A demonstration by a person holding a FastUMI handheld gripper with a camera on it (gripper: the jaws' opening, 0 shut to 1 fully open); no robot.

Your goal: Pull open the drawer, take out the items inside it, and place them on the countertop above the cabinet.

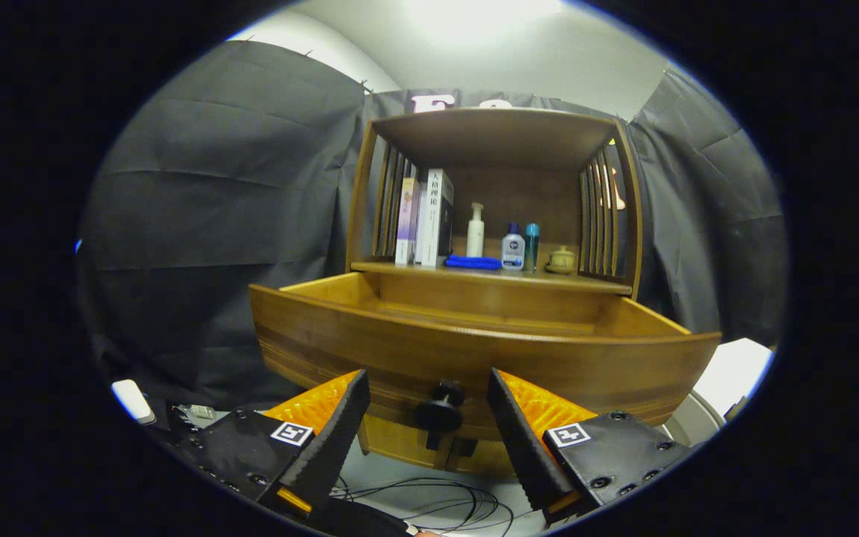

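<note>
Far shelf, left to right — books upright, blue cloth lying flat, white pump bottle behind it, squat bottle, teal tube, small lidded pot. Near floor — loose cables.

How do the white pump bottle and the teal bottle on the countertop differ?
The white pump bottle is taller, with a pump head; the teal bottle is shorter and slimmer, with a plain top. The white pump bottle stands behind the blue cloth; the teal bottle stands beside a clear bottle. Both are upright on the countertop. The gripper is open around the drawer knob.
</note>
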